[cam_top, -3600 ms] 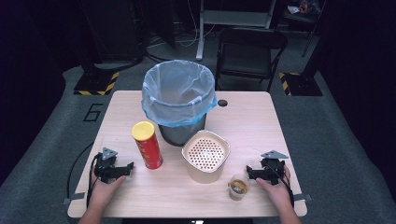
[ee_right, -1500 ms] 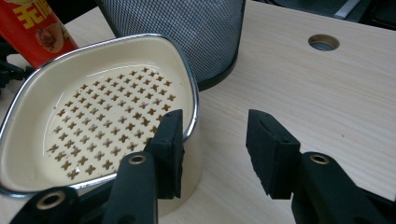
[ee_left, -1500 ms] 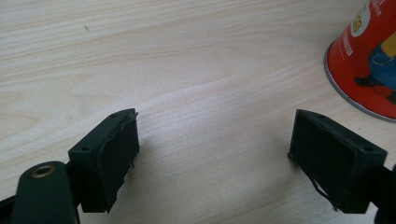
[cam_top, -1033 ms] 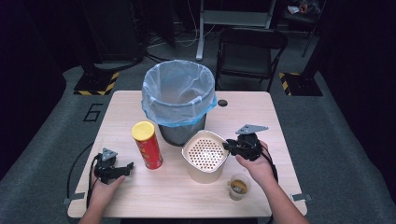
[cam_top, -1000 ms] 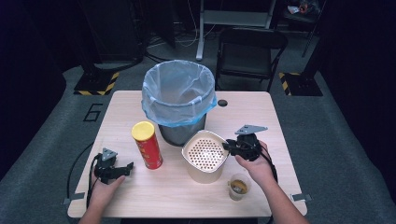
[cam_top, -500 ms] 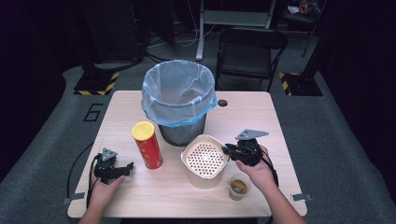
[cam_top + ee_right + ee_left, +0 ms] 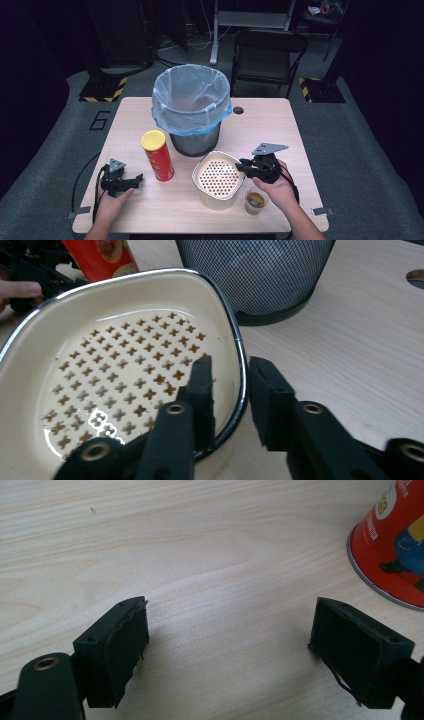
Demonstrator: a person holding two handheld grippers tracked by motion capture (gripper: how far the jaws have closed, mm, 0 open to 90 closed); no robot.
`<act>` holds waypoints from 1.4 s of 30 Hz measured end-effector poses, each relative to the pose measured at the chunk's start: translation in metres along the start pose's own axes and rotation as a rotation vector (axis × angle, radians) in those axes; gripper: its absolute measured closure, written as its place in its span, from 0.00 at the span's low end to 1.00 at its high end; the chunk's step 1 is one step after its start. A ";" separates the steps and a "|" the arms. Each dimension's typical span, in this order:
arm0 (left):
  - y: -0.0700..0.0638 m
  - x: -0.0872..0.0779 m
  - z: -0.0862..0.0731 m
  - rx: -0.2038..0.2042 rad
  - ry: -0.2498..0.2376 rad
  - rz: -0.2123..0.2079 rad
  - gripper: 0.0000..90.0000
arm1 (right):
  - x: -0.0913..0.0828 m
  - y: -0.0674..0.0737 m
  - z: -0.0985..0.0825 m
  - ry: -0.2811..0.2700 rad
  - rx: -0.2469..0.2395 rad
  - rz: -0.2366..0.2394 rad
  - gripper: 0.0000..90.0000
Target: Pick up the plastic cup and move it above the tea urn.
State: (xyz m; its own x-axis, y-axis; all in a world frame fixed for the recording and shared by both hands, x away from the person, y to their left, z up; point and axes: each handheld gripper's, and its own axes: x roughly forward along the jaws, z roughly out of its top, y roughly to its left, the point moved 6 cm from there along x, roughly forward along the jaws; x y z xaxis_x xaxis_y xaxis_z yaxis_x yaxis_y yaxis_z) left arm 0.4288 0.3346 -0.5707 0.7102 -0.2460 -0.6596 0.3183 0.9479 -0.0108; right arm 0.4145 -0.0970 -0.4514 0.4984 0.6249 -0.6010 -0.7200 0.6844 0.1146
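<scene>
A cream bowl (image 7: 217,177) with a perforated bottom and a dark rim sits in front of the bin. It looks tipped up on its right side. My right gripper (image 7: 242,168) is shut on its right rim. In the right gripper view (image 7: 230,371) one jaw is inside the bowl (image 7: 125,365) and the other outside. The jaws have just been opening a little with the rim still between them. My left gripper (image 7: 132,180) rests open on the table with bare wood between its jaws (image 7: 227,625). The red can (image 7: 395,545) stands just beyond them.
A mesh bin (image 7: 192,100) lined with a blue bag stands mid-table, its wall (image 7: 255,275) close behind the bowl. The yellow-lidded red can (image 7: 157,155) stands left of the bowl. A small cup (image 7: 255,201) sits near the front edge under my right hand. A folding chair (image 7: 267,50) stands behind the table.
My right gripper moved from the front right by the cup to the bowl's rim. Over the last second it drew the bowl slightly toward the front edge. The left gripper stayed put.
</scene>
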 end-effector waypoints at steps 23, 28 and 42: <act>0.000 0.000 0.000 0.000 0.000 0.000 0.17 | -0.052 0.031 -0.054 -0.085 0.001 -0.054 0.18; 0.000 0.000 0.000 0.000 0.000 0.000 0.17 | -0.049 0.031 -0.065 -0.071 -0.001 -0.046 0.16; 0.000 0.000 0.000 -0.001 0.000 0.000 0.17 | -0.030 0.026 -0.103 -0.026 0.005 -0.069 0.16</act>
State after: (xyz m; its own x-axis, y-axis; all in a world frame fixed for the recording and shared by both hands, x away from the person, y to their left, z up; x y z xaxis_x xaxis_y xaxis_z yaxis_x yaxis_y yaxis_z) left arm 0.4287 0.3344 -0.5707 0.7103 -0.2458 -0.6596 0.3176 0.9482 -0.0113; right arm 0.3310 -0.1361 -0.5116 0.5592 0.5856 -0.5869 -0.6809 0.7282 0.0779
